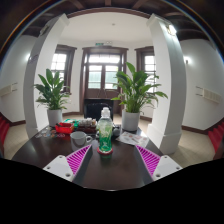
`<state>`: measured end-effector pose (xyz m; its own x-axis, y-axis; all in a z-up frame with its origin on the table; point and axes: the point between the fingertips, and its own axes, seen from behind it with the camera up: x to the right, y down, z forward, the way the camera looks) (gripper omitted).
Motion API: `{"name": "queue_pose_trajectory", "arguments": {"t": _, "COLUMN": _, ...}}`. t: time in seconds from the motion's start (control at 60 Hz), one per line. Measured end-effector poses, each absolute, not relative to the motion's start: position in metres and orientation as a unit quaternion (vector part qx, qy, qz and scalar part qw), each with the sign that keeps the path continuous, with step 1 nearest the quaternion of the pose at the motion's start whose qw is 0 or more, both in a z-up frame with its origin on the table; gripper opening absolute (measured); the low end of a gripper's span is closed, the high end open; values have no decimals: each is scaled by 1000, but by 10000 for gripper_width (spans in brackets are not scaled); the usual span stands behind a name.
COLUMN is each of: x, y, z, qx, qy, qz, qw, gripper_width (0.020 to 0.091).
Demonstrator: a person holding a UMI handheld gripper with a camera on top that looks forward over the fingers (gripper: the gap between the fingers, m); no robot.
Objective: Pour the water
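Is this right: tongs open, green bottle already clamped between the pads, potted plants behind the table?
Not clamped. The gripper view shows the tongs open and the green bottle standing on the table just ahead of them, clear of both pads. Potted plants do stand behind the table.

Gripper [105,163] with fingers spread open over a dark table [100,170], clear plastic bottle [104,132] with green label standing just ahead between the fingers, grey cup [80,139] beside it, red bowl [64,128] behind, two potted plants [134,95] further back
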<state>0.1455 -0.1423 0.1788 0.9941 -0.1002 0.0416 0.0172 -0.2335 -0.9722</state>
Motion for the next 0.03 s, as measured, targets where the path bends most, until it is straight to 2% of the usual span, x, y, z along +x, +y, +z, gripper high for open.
{"name": "queue_pose_trajectory", "arguments": {"t": 0.033, "x": 146, "y": -142, "z": 177, "qx": -785, "qy": 25, "qz": -49, "qw": 617, "gripper_width": 857}}
